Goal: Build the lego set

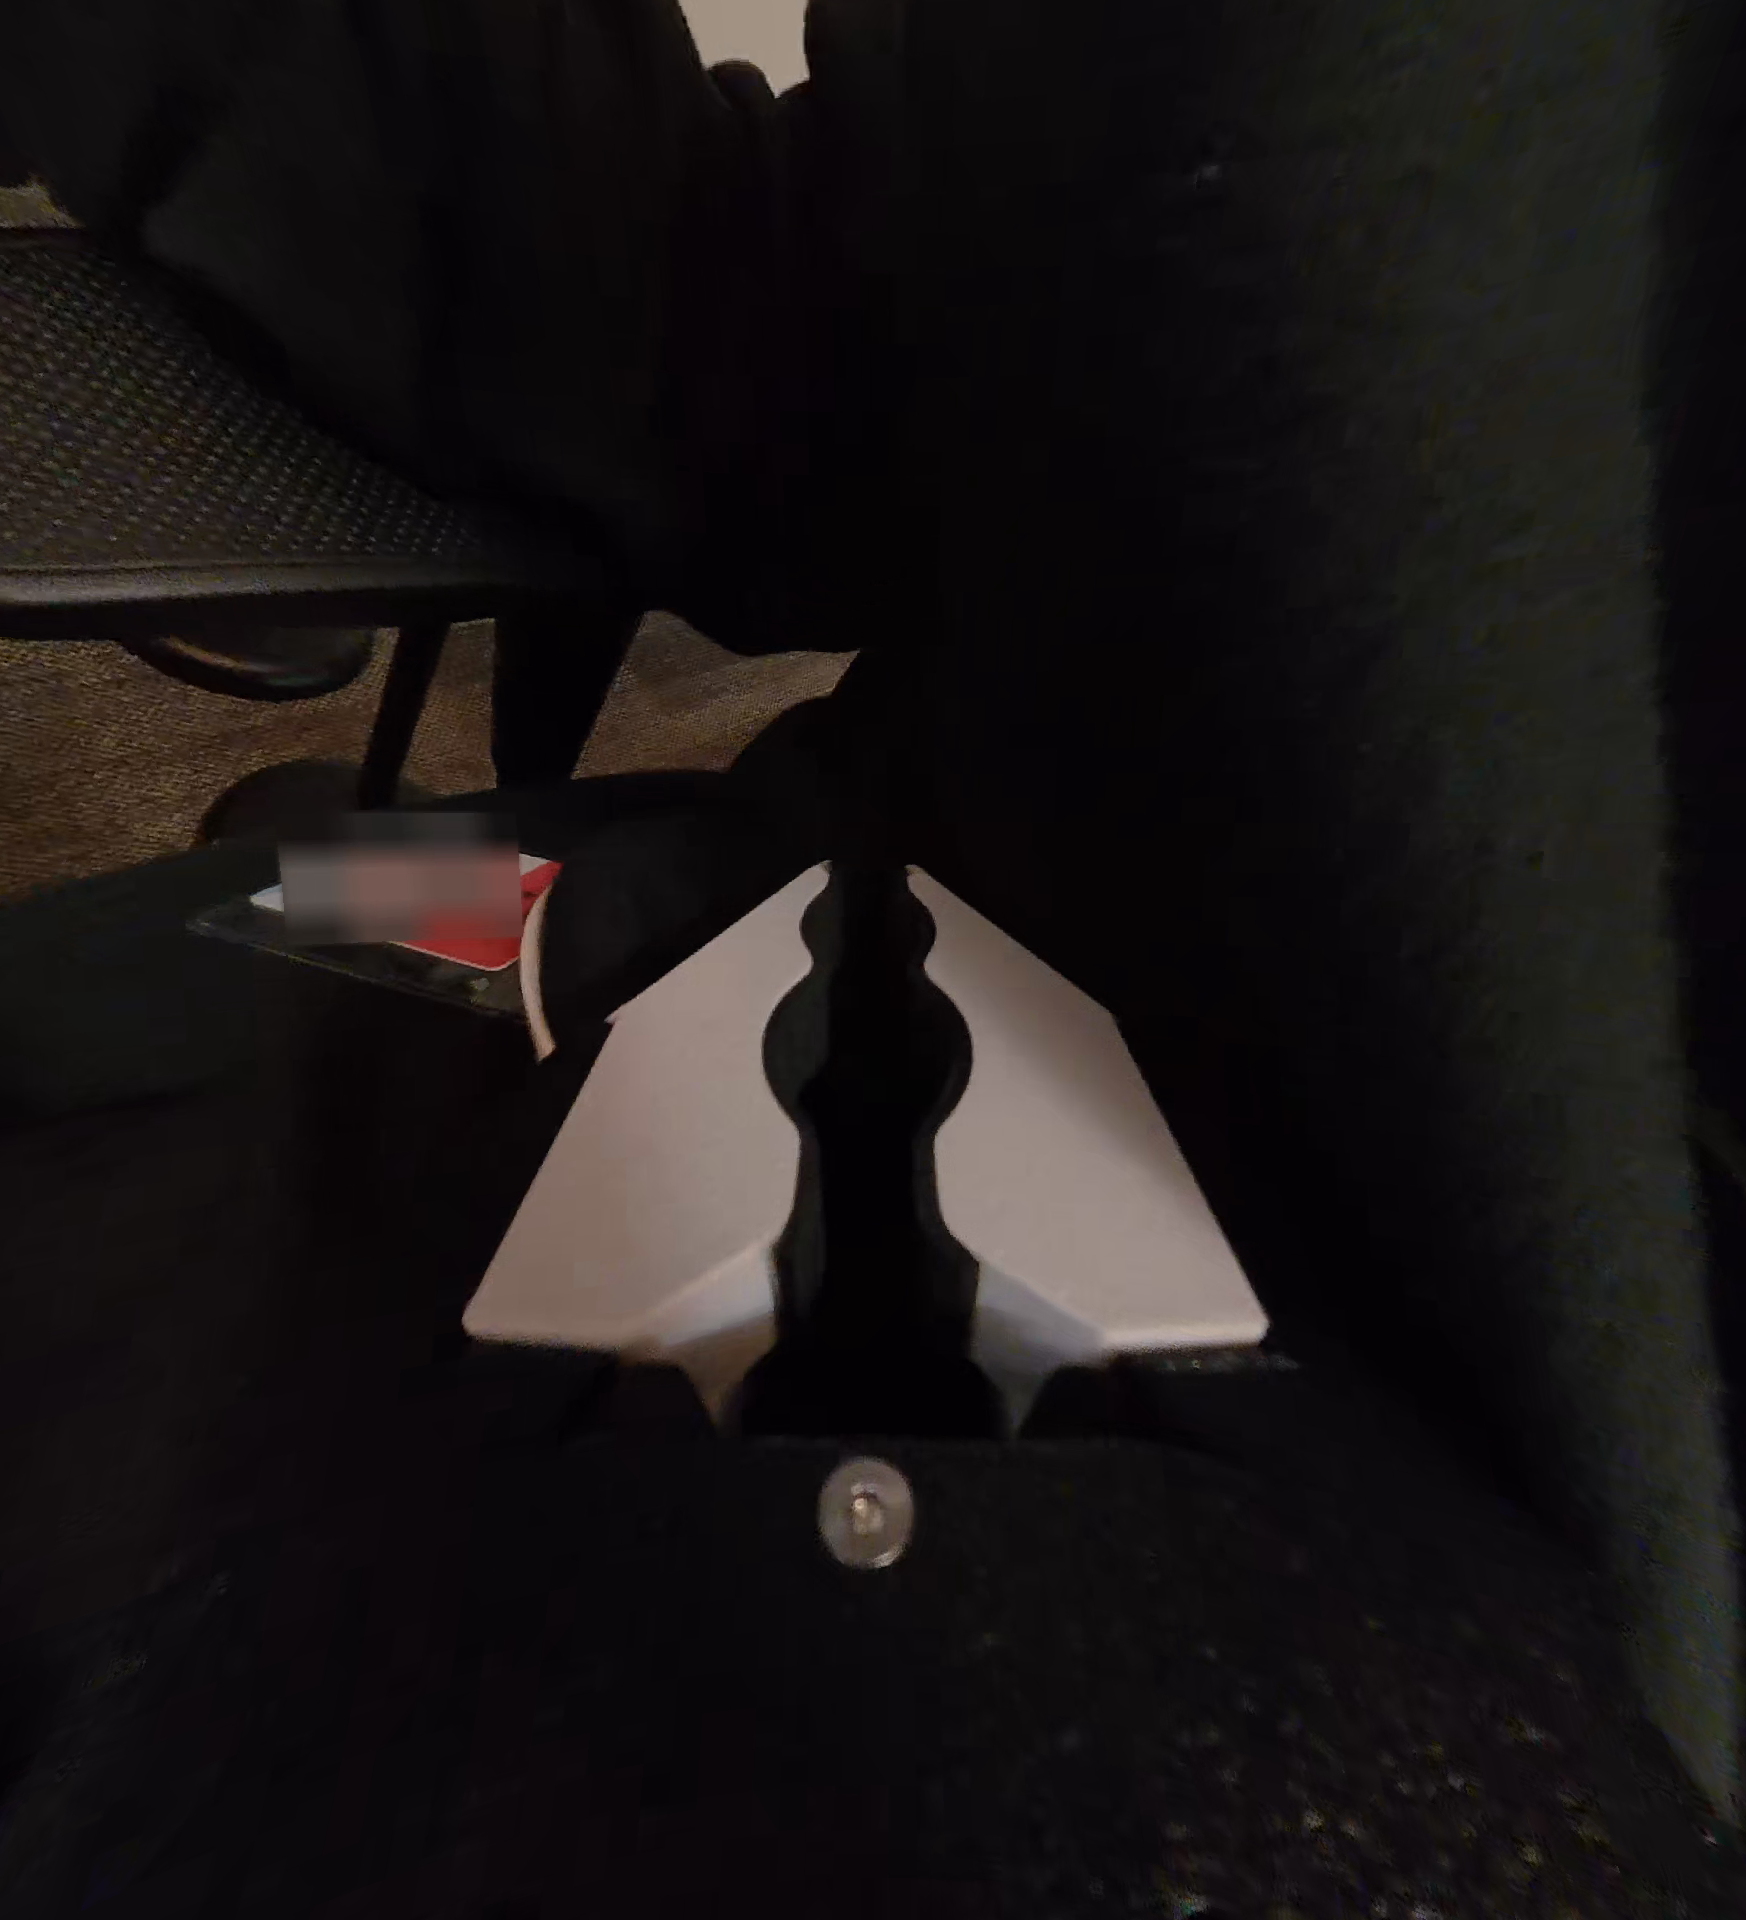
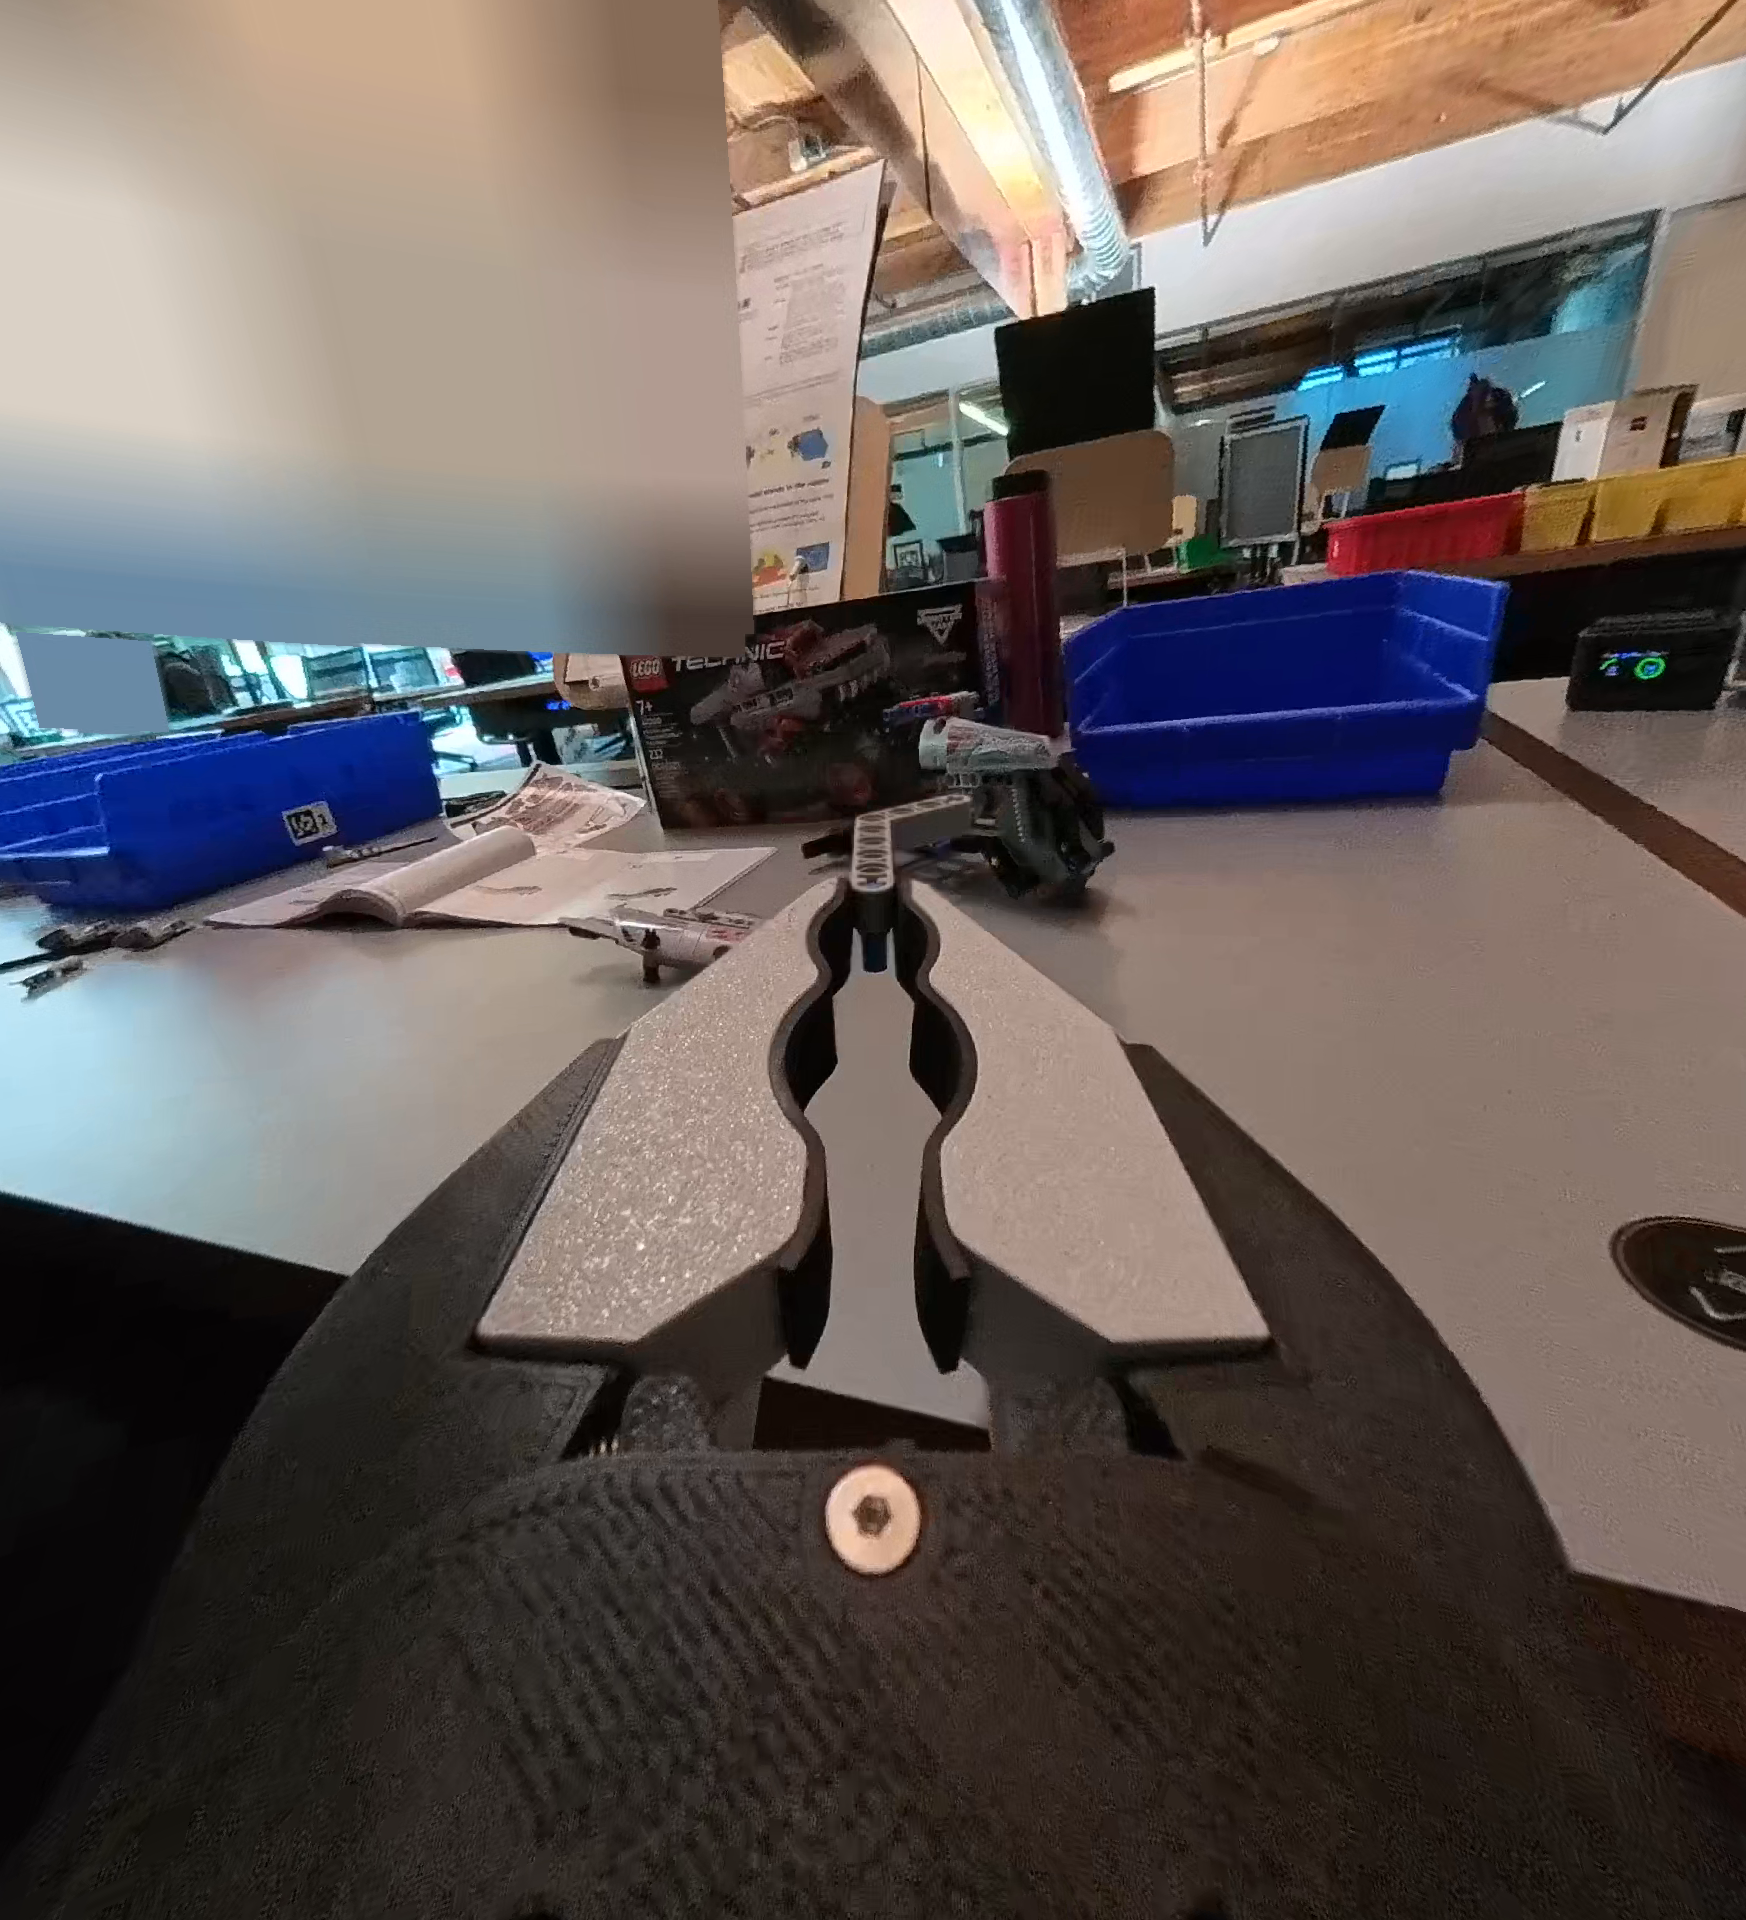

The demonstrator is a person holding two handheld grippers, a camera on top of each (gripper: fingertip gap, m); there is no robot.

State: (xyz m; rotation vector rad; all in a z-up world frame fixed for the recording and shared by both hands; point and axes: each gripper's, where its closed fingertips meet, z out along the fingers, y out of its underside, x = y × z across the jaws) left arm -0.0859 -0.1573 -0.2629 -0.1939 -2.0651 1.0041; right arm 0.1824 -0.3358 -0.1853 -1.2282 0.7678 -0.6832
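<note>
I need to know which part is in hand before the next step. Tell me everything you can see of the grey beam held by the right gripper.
The grey beam is a flat, angled plastic liftarm with a row of round holes along its face. The right gripper is shut on its near end, where a small blue pin shows below. It rises from the fingertips, then bends right toward the partly built model, above the table. Contact with the model cannot be told.
</note>
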